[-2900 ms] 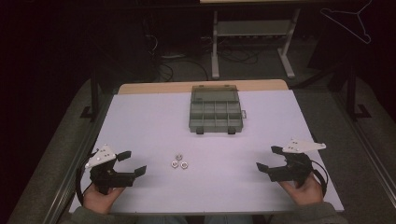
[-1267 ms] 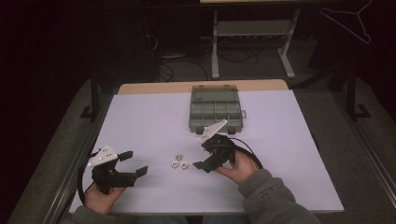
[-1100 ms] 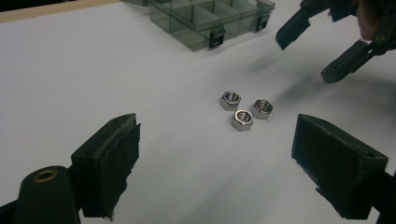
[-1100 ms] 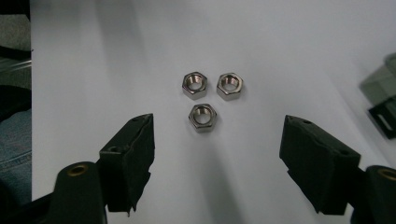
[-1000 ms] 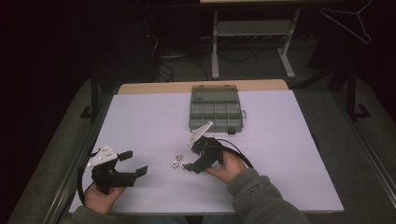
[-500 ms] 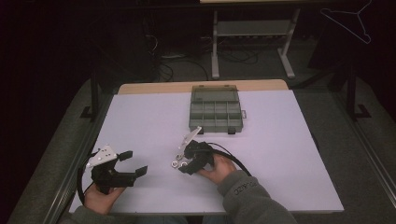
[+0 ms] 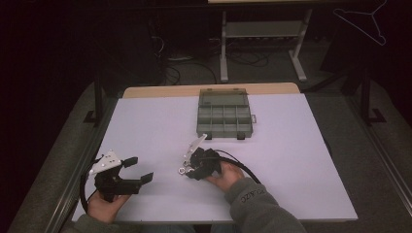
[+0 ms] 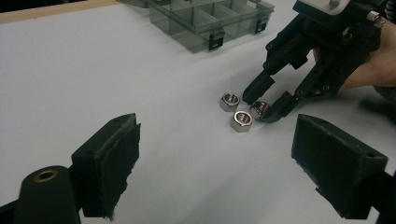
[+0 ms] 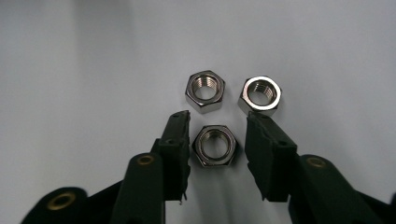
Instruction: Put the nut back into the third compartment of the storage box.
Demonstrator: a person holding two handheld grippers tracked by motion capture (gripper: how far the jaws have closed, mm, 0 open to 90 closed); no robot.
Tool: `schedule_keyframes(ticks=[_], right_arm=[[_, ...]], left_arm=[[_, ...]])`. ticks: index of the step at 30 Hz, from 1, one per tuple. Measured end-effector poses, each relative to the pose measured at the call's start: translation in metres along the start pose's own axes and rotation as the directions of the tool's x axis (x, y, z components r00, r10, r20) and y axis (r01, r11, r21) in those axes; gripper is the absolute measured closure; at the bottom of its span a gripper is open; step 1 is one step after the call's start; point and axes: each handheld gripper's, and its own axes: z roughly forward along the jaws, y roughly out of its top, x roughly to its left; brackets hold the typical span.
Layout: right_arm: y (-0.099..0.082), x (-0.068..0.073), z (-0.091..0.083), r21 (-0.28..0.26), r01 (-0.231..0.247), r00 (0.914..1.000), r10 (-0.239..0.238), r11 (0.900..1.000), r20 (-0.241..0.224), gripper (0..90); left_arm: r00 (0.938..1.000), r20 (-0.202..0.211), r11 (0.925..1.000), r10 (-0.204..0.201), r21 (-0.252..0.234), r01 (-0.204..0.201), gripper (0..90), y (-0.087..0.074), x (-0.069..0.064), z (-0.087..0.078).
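1. R gripper point(image 9: 217, 144) is down on the white table point(image 7: 291, 160), near the middle front, jaws either side of the nearest nut point(image 9: 215, 145).
2. Its jaws have just been closing; in the right gripper view the left pad sits right at the nut's edge, but a thin gap shows on the right side, so it's not clamped yet.
3. Two other nuts lie on the table just beyond: the middle nut point(image 9: 205, 91) and the right-hand nut point(image 9: 260, 94), close together and apart from the jaws.
4. L gripper point(image 7: 133, 171) rests at front left of the table in the person's hand, jaws wide apart w/ nothing between.
5. Grey compartment box point(image 7: 223, 112) sits at the table's far middle, lid open, well apart from the nuts.
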Motion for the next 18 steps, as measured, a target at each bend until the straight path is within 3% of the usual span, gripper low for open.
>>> schedule_keyframes(ticks=[18], right_arm=[[-0.0005, 0.0002, -0.0027, 0.018, 0.041, 0.9991, -0.042, 0.999, 0.011, 69.6]], left_arm=[[1.0, 0.0, 1.0, 0.0, -0.002, 0.0, 14.5, 0.0001, -0.0002, 0.0]])
